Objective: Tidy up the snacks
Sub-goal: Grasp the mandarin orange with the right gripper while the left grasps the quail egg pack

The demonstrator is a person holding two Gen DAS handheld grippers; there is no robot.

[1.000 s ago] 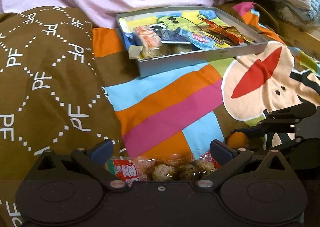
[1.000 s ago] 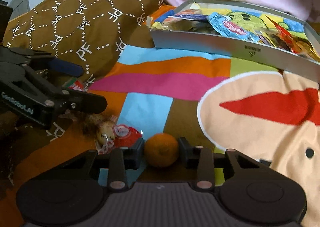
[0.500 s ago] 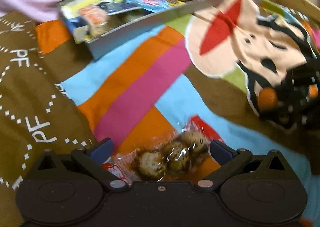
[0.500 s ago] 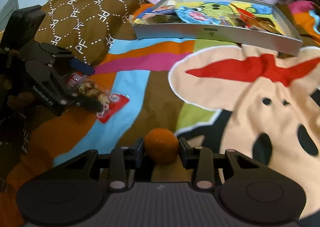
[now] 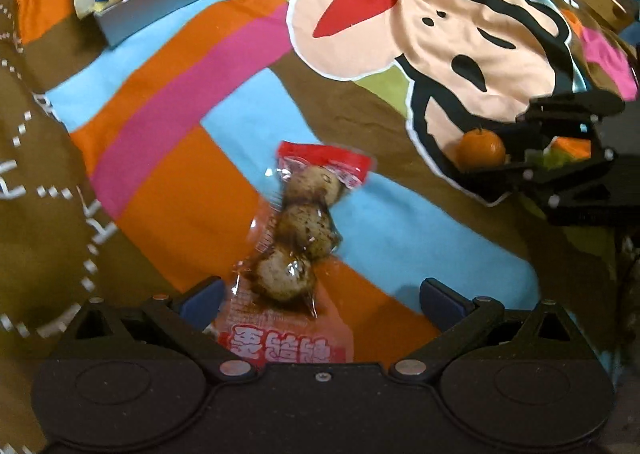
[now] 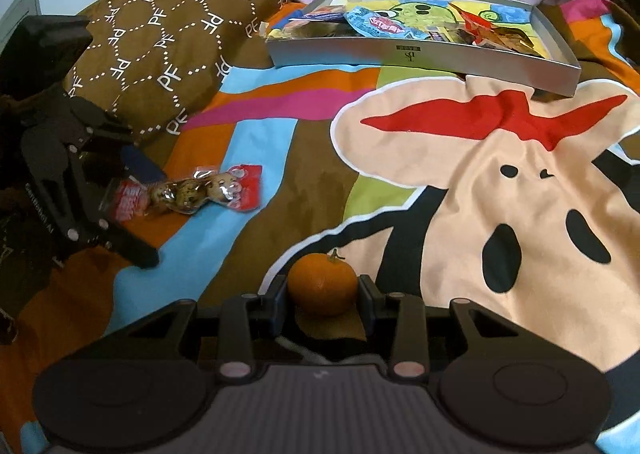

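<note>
While fingers pinch round orange | crinkly packet flat

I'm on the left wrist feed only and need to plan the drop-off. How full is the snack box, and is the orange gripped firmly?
Observer: In the right wrist view the grey box lies open, with wrappers along its left and near side; much of the printed bottom at the back is bare.
Operator: And the orange?
Observer: The orange sits squarely between the pads of the right gripper, both pressing its sides, green stem up.
Operator: What does my gripper look like from over there?
Observer: The left gripper is open, straddling one end of the egg packet, which lies flat on the bedspread, not pinched.
</note>
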